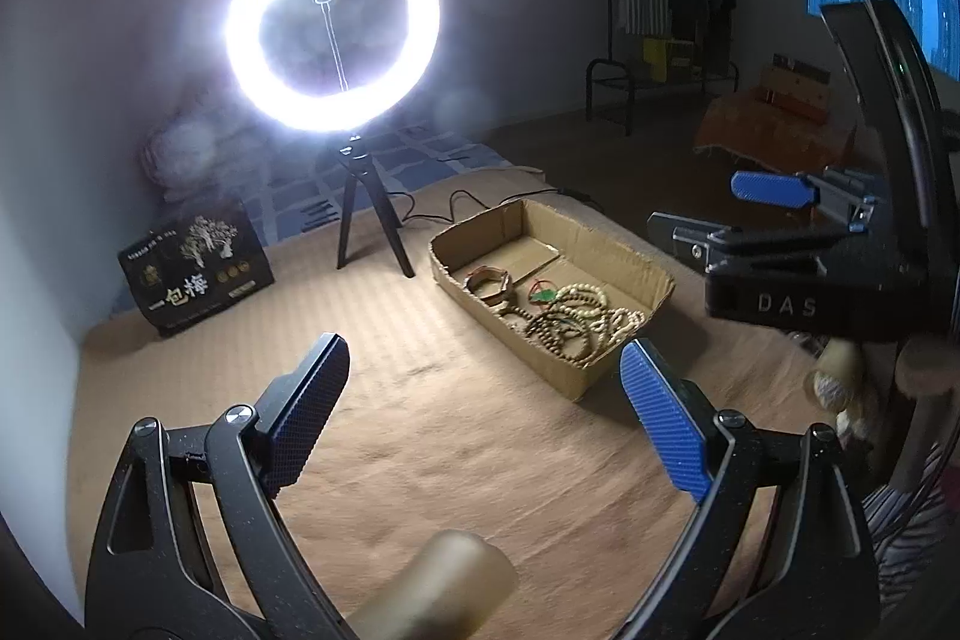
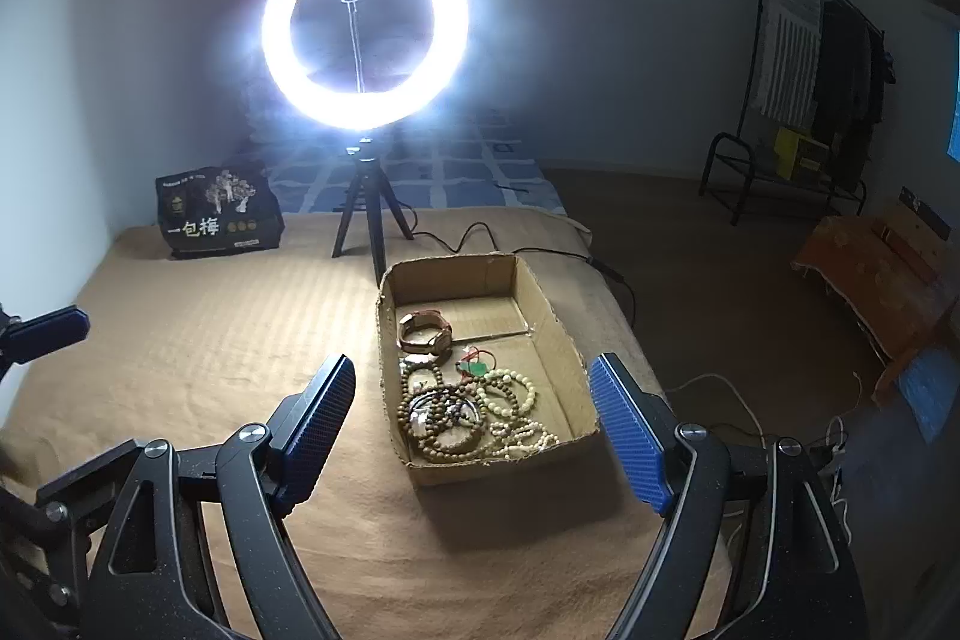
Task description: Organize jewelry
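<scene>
A glaring white ring light stands on a short black tripod upon the tan bedspread. Left of the tripod sits a black printed bag with pale lettering. Behind them lies a blue checked blanket. Against the far wall, a black clothes rack holds hanging garments.

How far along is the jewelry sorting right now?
Done, by the look of it: the bead bracelets, a watch and a green pendant lie together in the cardboard box. In hand: nothing. The left hand-held gripper and the right hand-held gripper are both open and empty. Left: no loose jewelry shows on the tan cloth, so little seems to remain.
</scene>
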A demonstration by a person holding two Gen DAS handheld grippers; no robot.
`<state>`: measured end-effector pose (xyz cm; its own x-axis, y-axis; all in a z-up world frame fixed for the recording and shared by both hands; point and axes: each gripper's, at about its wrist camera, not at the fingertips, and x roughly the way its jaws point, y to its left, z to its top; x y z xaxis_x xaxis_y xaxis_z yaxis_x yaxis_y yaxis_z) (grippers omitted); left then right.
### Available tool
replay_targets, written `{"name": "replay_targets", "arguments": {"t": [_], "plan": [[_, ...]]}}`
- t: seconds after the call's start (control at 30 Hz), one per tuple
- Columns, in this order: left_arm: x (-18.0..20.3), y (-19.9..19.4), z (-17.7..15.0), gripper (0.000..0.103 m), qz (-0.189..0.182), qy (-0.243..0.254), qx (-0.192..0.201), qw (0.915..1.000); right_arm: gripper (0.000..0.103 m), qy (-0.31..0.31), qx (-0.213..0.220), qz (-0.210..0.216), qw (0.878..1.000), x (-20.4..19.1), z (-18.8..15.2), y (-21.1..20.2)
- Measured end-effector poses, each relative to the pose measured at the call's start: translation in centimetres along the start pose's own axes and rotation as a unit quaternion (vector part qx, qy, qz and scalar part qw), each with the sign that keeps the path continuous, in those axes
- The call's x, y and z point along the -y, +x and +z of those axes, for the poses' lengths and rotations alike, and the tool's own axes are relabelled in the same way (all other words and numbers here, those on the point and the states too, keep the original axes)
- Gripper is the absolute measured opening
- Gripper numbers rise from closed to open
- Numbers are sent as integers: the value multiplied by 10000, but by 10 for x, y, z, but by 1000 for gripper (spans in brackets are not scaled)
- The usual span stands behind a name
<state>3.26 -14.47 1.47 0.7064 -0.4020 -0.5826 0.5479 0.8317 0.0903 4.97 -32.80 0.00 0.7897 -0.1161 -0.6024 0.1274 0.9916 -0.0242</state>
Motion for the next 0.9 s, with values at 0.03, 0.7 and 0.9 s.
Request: {"name": "replay_targets", "arguments": {"t": [0.03, 0.7, 0.9], "plan": [[-1, 0, -1, 94, 18, 0, -12, 10000, 81, 18, 4, -10, 10000, 1, 0, -1], [-5, 12, -10, 103, 236, -114, -310, 9992, 81, 74, 32, -41, 10000, 1, -3, 0], [-7, 11, -10, 103, 224, -105, -312, 9992, 81, 99, 18, -36, 9999, 1, -3, 0]]}}
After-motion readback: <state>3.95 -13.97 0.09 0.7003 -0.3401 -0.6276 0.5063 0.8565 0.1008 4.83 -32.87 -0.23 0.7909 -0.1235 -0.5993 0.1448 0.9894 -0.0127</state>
